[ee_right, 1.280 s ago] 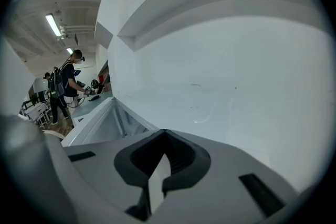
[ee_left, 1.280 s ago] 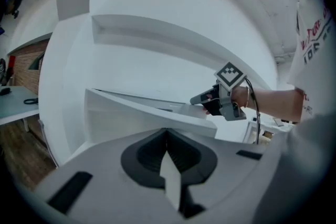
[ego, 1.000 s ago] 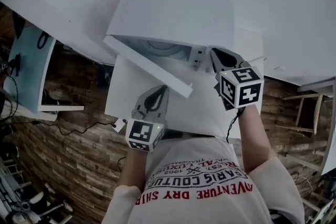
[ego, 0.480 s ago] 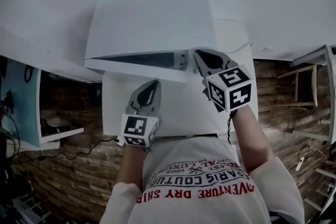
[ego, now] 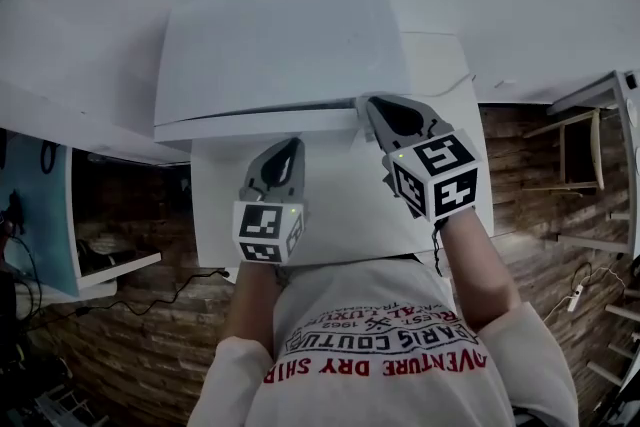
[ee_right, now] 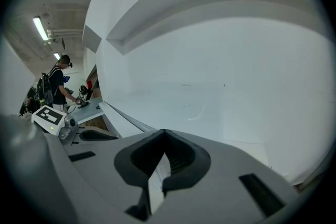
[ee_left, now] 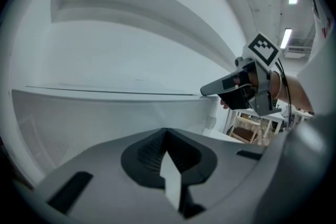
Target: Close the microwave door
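Note:
The white microwave [ego: 280,45] stands on a white table [ego: 340,205]. Its door [ego: 255,124] lies almost flush along the front, with only a thin line between door and body. My right gripper [ego: 368,105] is shut, its tip at the door's right end; whether it touches is unclear. My left gripper [ego: 284,145] is shut too, a little in front of the door's middle and holding nothing. In the left gripper view the door [ee_left: 105,113] fills the front and the right gripper [ee_left: 210,91] points at its right corner. The right gripper view shows the door's edge [ee_right: 123,120] running away to the left.
A blue-and-white cabinet [ego: 60,215] stands at the left over a wood floor. A wooden chair [ego: 580,150] and white furniture are at the right. A person [ee_right: 58,84] stands far off at a bench. A white wall rises behind the microwave.
The door has swung from wide open to almost flush with the microwave's front. My right gripper followed its free end inward. My left gripper stayed in front of it.

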{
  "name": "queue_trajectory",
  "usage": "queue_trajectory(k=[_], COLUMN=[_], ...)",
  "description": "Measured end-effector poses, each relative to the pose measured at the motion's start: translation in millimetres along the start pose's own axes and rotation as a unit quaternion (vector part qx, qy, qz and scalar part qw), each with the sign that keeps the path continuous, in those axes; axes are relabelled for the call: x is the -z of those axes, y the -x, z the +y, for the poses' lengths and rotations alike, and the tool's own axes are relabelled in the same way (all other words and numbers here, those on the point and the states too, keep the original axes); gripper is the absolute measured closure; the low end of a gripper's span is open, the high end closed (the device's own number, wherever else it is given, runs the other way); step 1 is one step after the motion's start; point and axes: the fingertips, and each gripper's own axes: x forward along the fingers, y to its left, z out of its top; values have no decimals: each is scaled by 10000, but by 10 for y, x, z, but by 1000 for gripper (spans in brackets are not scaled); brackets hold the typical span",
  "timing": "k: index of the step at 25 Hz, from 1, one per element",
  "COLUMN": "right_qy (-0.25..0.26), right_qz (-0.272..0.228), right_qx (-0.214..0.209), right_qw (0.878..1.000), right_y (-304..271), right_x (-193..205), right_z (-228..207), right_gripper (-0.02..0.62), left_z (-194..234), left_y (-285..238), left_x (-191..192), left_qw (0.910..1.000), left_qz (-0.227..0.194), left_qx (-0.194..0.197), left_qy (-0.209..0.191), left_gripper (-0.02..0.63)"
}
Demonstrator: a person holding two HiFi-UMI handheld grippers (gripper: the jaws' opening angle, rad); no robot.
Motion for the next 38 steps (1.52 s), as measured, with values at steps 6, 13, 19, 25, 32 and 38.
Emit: queue_trajectory(k=[6,13,19,25,32,38], right_qy=[-263,-266,-337,-358,-390,-568], right_qz=[16,-15,-90,-172,-404,-883], right_qx=[-70,-62,-119,-103,-70,28], right_qw=[9996,9996,9993,9992,9984,9945], right_y=[5,-10,-1,13,39,205], right_x=[1,8,-1,-4,1,14], right_z=[-12,-13,-20,-21,-22,107], right_gripper=[583,583,583,583,583,583], left_z=[19,50,88,70,-89,-265], left_y=[-3,-68,-182,-201,17,355], left_x=[7,39,69,103,-259,-709], left_qw=[9992,9992,9986,9984,9971,9933], left_qz=[-104,-115,92,90,-607,-1154], left_qx=[120,8,-8,28,-13,59], left_qy=[357,394,514,566,467,94], left_gripper=[600,601,601,601,601,601])
